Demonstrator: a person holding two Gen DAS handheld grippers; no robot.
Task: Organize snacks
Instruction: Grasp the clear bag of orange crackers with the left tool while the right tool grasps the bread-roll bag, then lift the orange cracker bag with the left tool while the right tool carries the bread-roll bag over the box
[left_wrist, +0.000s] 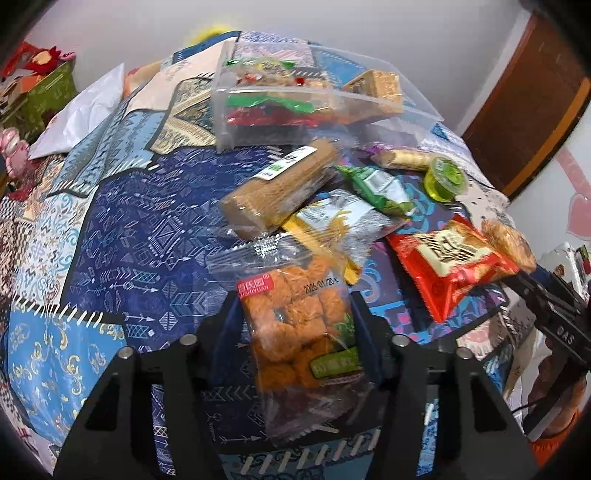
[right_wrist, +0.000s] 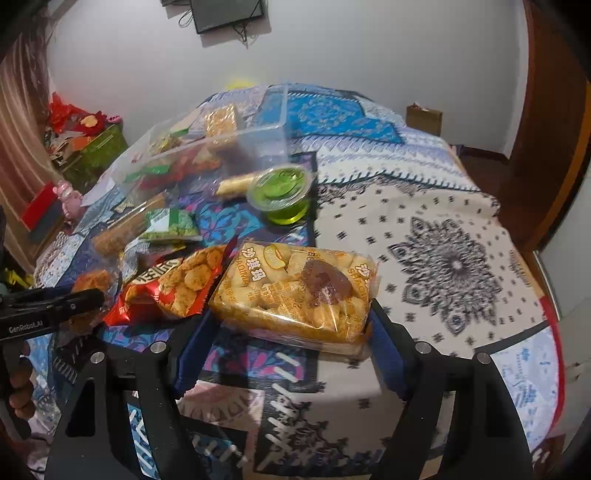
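1. Bed (left_wrist: 110, 229), patchwork blue/white cover, carries all the snacks; the far edge meets a white wall.
2. Clear plastic bin (left_wrist: 258, 110) near the bed's far edge, holding green and red wrapped snacks plus a yellow bar pack.
3. Left tongs (left_wrist: 295, 325) clenched on a clear bag of orange puffs (left_wrist: 291, 332); pads press both sides of the bag, which hangs toward the near edge.
4. Right tongs (right_wrist: 291, 332) released, one jaw on either side of a yellow sachima pack (right_wrist: 295, 291) lying flat on the bed; a gap shows on the left side, and contact on the right is hard to tell.
5. Red cracker bag (right_wrist: 177, 284) touches the sachima pack's left side.
6. Tan biscuit sleeve (left_wrist: 277, 184) lies tilted in the loose pile in front of the bin.
7. Green pouch (left_wrist: 376, 188) sits just beside the sleeve, on top of a yellow-white packet.
8. Green jelly cup (right_wrist: 280, 195) stands upright near the bin's right corner, touching a pale wrapped roll (right_wrist: 236, 184).
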